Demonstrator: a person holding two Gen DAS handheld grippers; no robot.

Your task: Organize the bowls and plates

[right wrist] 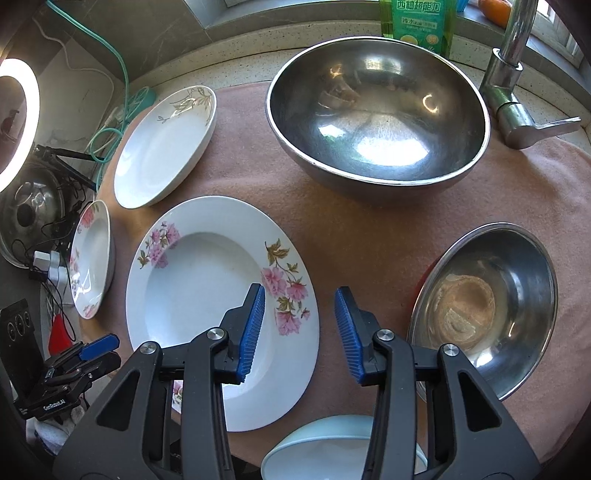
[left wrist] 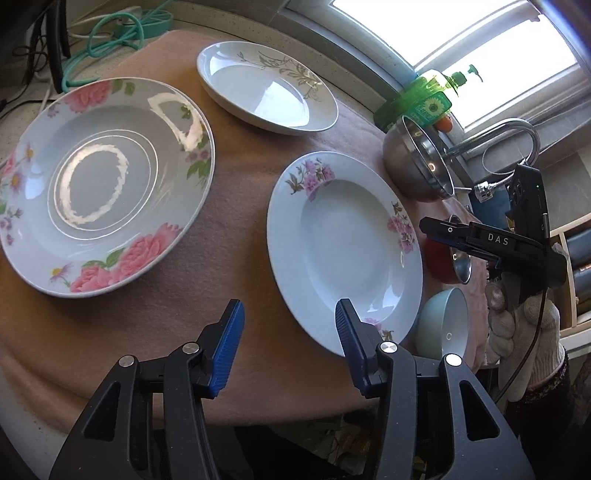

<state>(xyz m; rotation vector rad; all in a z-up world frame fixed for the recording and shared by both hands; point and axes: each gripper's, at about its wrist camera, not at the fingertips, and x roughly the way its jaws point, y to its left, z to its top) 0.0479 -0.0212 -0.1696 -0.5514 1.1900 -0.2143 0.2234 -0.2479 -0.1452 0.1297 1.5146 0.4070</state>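
A deep white plate with pink flowers (left wrist: 343, 251) (right wrist: 207, 295) lies on the pink cloth between both grippers. My left gripper (left wrist: 290, 325) is open and straddles its near left rim, one finger over the plate and one over the cloth. My right gripper (right wrist: 300, 306) is open and straddles the opposite rim, pads clear of it. A large rose-patterned plate (left wrist: 103, 184) (right wrist: 90, 258) lies to the left. Behind it sits a white plate with golden leaves (left wrist: 266, 88) (right wrist: 164, 146). A pale blue bowl (right wrist: 332, 443) (left wrist: 443, 325) sits at the near edge.
A large steel bowl (right wrist: 376, 118) stands at the back, and a smaller steel bowl (right wrist: 487, 314) to the right. A faucet (right wrist: 509, 74) and a green soap bottle (right wrist: 421, 22) line the window sill. A ring light (right wrist: 18, 122), cables and a pot lid (right wrist: 29, 214) crowd the left.
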